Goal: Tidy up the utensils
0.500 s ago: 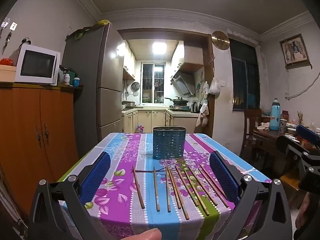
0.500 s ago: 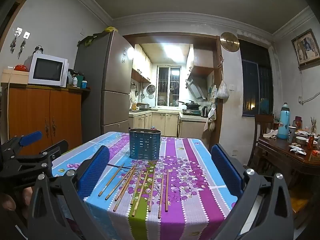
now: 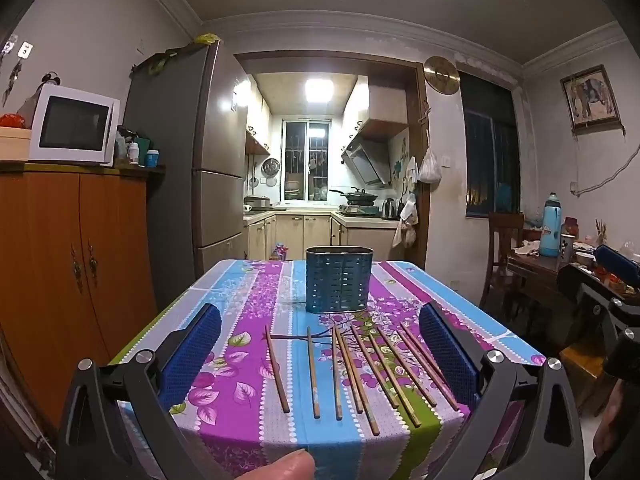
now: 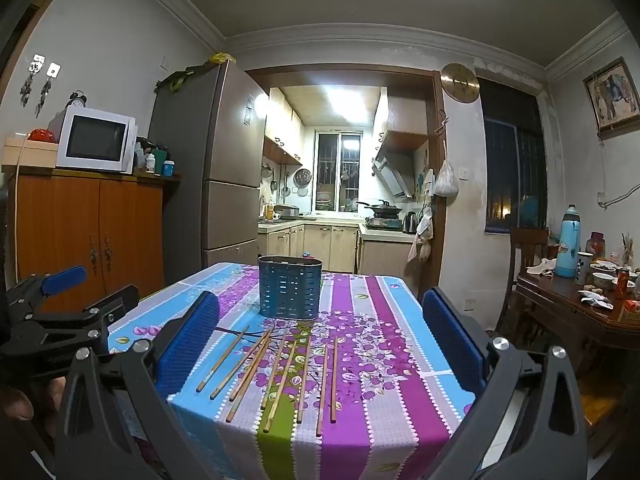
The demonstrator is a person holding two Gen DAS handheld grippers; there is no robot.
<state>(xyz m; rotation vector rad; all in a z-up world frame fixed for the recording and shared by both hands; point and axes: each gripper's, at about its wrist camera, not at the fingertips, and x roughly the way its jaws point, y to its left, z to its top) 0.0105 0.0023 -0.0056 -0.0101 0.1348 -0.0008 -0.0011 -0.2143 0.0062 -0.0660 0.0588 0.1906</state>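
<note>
Chopsticks: thin brown wooden sticks, fanned loose on floral tablecloth; both hand-held grippers spread wide, empty.

A fingertip at six o'clock is cut by the bottom edge; the holder hides its own inside; the right gripper at three o'clock runs off frame.

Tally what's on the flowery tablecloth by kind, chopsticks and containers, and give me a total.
Chopsticks: 9, as far as I can separate them
Blue slotted holder: 1
Total: 10
</note>
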